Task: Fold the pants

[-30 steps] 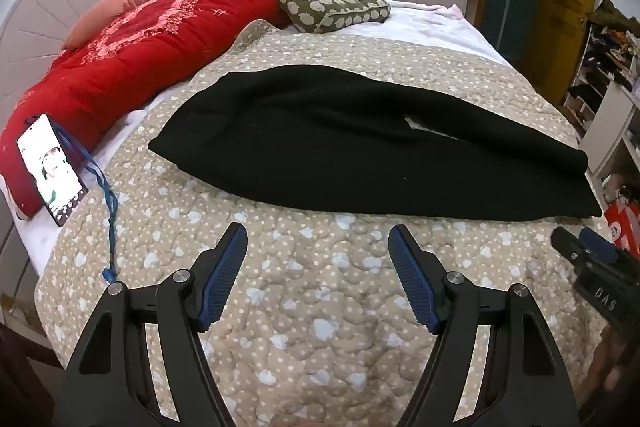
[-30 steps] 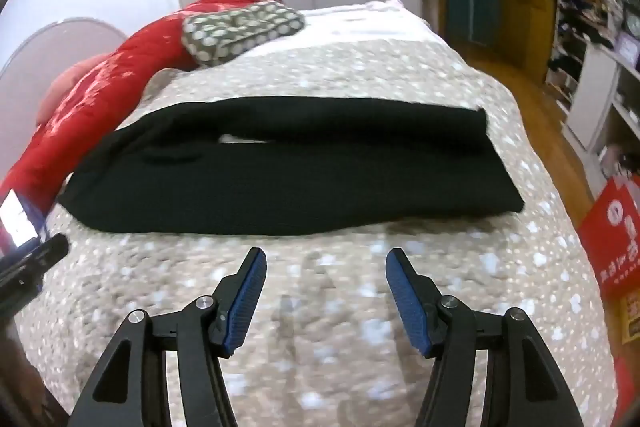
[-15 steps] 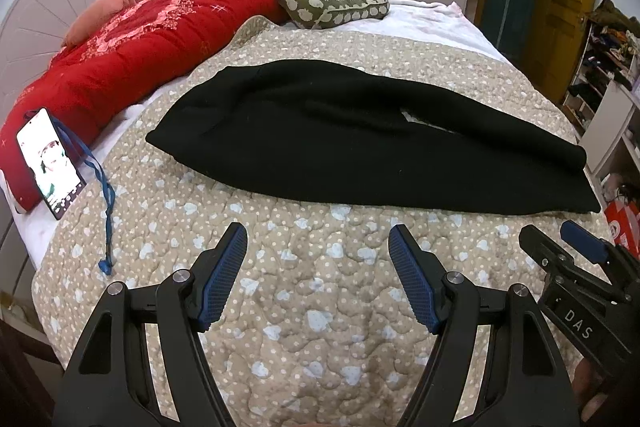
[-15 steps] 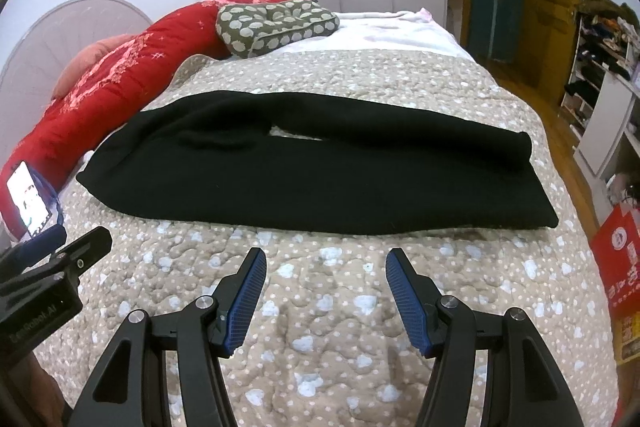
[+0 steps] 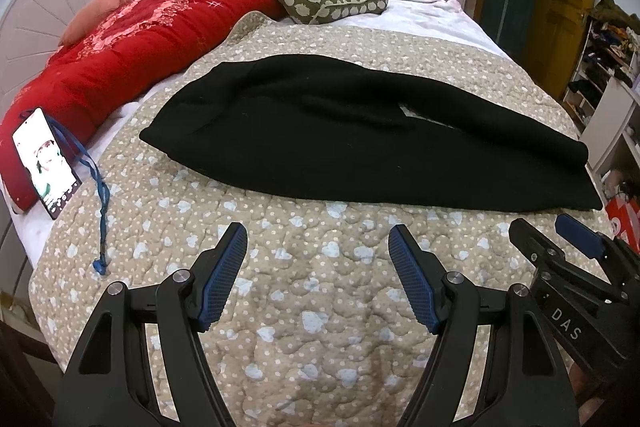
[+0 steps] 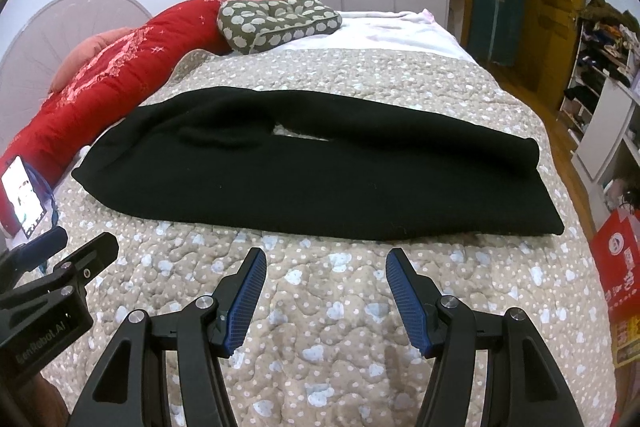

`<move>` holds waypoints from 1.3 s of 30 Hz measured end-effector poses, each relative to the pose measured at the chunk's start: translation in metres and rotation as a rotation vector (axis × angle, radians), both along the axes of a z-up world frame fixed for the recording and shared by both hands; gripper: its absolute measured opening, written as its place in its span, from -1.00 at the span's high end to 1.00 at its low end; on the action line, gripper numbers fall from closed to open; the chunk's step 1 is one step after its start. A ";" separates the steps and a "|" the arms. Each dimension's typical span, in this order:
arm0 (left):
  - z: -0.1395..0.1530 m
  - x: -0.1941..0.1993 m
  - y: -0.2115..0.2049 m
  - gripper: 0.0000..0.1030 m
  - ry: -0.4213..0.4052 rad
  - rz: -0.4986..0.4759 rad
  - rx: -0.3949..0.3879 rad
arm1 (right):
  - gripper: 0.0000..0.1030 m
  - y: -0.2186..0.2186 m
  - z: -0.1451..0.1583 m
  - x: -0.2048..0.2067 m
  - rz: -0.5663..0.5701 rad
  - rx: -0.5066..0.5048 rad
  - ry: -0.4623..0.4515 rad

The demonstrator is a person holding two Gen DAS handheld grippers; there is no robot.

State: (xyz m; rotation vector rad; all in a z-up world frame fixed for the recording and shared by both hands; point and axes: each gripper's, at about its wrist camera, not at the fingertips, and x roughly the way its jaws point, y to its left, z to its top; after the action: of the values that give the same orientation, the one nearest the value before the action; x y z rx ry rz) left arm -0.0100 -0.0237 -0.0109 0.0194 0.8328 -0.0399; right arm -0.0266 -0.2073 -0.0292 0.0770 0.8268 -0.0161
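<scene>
Both hand-held grippers (image 5: 318,243) (image 6: 326,267) gape above seemingly half-folded black pants (image 6: 316,179).

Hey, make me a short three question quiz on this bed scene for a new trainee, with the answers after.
1. True or false: the left gripper is shut on the black pants.
2. What leans against the red quilt at the bed's left edge: A) a phone, B) a book, C) a mug?
3. Fill in: the right gripper hovers open above the spotted ____.

Key
1. False; it is open, short of the pants.
2. A, the phone.
3. Bedspread.
</scene>
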 end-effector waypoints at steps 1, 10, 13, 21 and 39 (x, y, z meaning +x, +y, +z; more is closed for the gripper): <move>0.000 0.000 0.000 -0.43 0.001 0.000 0.000 | -0.17 0.000 0.000 0.001 0.001 0.000 0.002; 0.000 0.002 -0.004 -0.43 0.005 -0.001 -0.002 | -0.17 0.002 -0.004 0.001 0.005 -0.004 0.006; -0.001 0.003 -0.004 -0.43 0.010 -0.002 -0.004 | -0.17 0.003 -0.006 0.001 0.007 0.001 0.013; -0.003 0.004 -0.003 -0.43 0.018 0.001 -0.008 | -0.17 0.007 -0.006 0.001 0.014 -0.003 0.019; -0.007 0.006 0.000 -0.43 0.031 0.001 -0.018 | -0.17 0.009 -0.008 0.003 0.020 0.010 0.042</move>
State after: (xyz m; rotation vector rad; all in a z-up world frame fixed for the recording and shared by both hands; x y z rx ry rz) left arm -0.0037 -0.0241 -0.0184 0.0015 0.8633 -0.0470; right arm -0.0231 -0.1979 -0.0370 0.0782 0.8700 0.0050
